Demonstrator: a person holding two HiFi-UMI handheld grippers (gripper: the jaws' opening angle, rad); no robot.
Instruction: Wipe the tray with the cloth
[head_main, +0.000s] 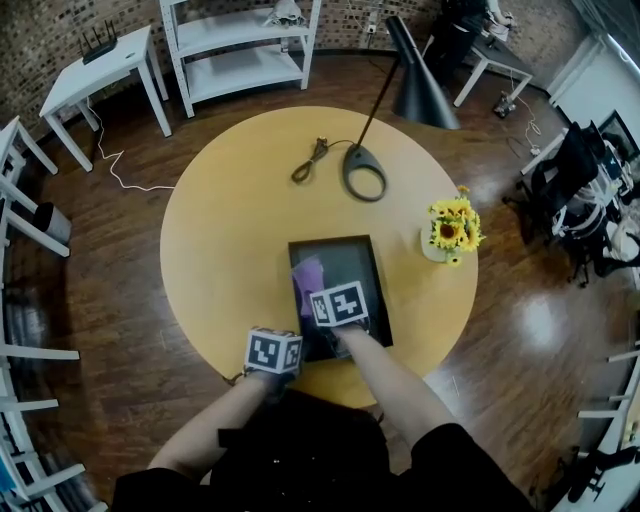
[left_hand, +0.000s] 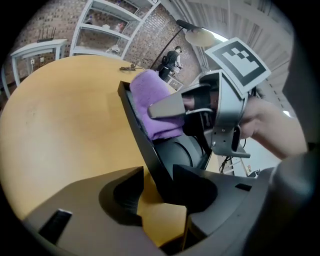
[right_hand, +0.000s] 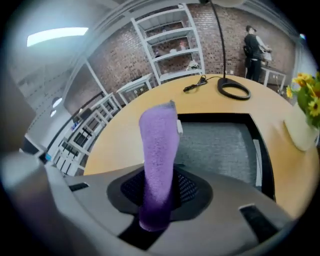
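Right forearm (head_main: 400, 385) and left forearm (head_main: 215, 420) reach forward and down over the near edge of the counter (head_main: 230, 220). Right hand-held gripper (right_hand: 157, 190) is clamped on the purple cloth (right_hand: 159, 145), over the near-left part of the black tray (head_main: 362, 275). The cloth is a long strip, running straight out from the jaws toward the tray's far side. Left hand-held gripper (left_hand: 157, 175) has its jaws apart, straddling the tray's near-left rim. The tray's long axis points away from the person.
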